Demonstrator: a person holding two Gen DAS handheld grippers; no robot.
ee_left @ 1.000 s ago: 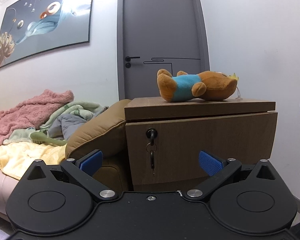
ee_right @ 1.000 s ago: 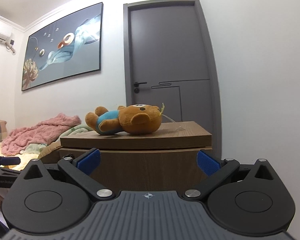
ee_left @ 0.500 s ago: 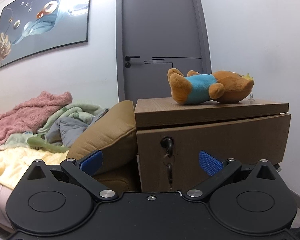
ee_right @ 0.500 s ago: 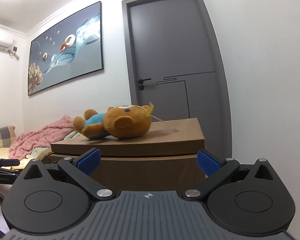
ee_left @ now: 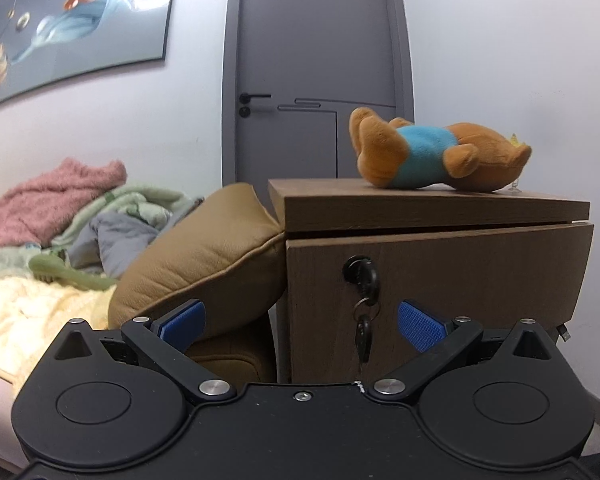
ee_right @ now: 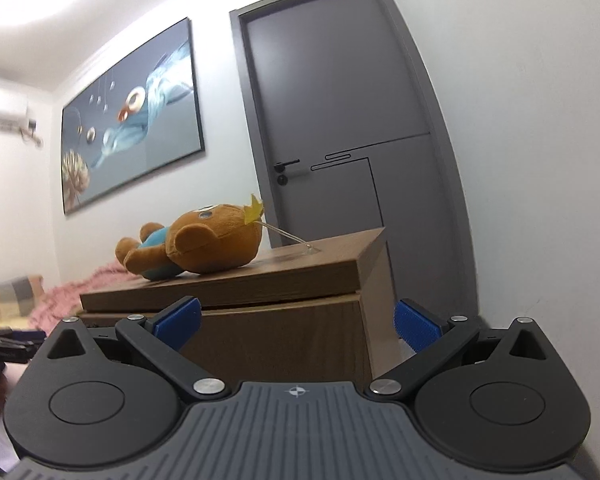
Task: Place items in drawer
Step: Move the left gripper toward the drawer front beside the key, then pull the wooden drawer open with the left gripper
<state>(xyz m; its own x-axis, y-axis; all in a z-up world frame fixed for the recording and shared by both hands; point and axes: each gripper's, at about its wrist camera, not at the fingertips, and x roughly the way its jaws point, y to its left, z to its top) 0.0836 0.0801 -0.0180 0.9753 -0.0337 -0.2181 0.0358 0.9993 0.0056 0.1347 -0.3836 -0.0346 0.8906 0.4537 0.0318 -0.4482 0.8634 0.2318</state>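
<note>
A brown plush bear [ee_left: 436,154] in a blue shirt lies on its side on top of a wooden nightstand [ee_left: 428,204]; it also shows in the right wrist view [ee_right: 196,250]. The closed drawer front [ee_left: 480,272] below has a black lock with a key hanging from it [ee_left: 362,304]. My left gripper [ee_left: 300,322] is open and empty, in front of the drawer, near the key. My right gripper [ee_right: 296,322] is open and empty, facing the nightstand's corner [ee_right: 360,268] below the bear.
A tan leather cushion [ee_left: 204,256] leans against the nightstand's left side. A bed with pink, green, grey and yellow blankets [ee_left: 52,216] lies to the left. A grey door [ee_left: 320,72] stands behind. The white wall [ee_right: 540,160] is close on the right.
Both grippers have moved closer to the nightstand. In the left view the drawer and key have shifted right and grown larger. The right view has swung left of the bear. Both jaws stay open.
</note>
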